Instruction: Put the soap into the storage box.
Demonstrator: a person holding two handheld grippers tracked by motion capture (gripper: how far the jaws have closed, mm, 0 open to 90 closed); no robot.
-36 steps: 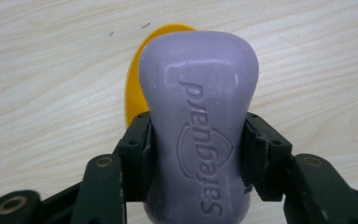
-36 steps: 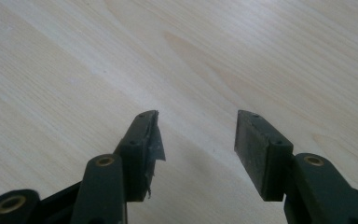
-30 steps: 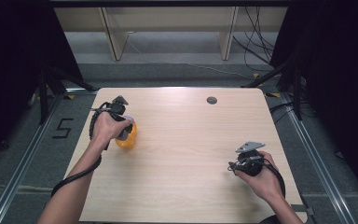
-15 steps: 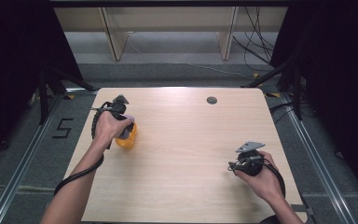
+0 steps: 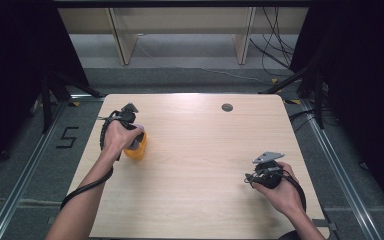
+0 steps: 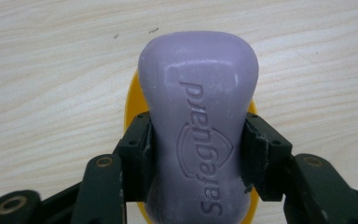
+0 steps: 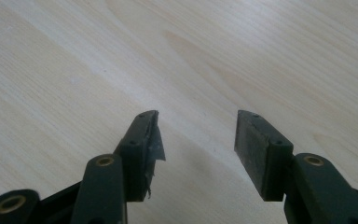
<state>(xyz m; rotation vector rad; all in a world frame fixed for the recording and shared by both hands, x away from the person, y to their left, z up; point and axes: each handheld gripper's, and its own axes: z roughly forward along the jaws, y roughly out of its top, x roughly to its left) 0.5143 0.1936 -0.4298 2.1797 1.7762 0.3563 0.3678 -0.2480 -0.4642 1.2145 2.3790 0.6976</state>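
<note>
At the left of the wooden table (image 5: 195, 165), the left gripper (image 6: 196, 140) is clamping a purple bar of soap (image 6: 198, 121) by its sides, its jaws pressing on the bar directly over a yellow dish (image 5: 136, 149) sitting on the tabletop. Well apart, at the near right, the right gripper (image 7: 197, 140) is hovering just above bare wood, its jaws gaping wide around nothing.

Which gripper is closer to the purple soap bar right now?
Left. The left gripper is clamped on the purple soap bar above the yellow dish; the right gripper sits open across the table.
</note>
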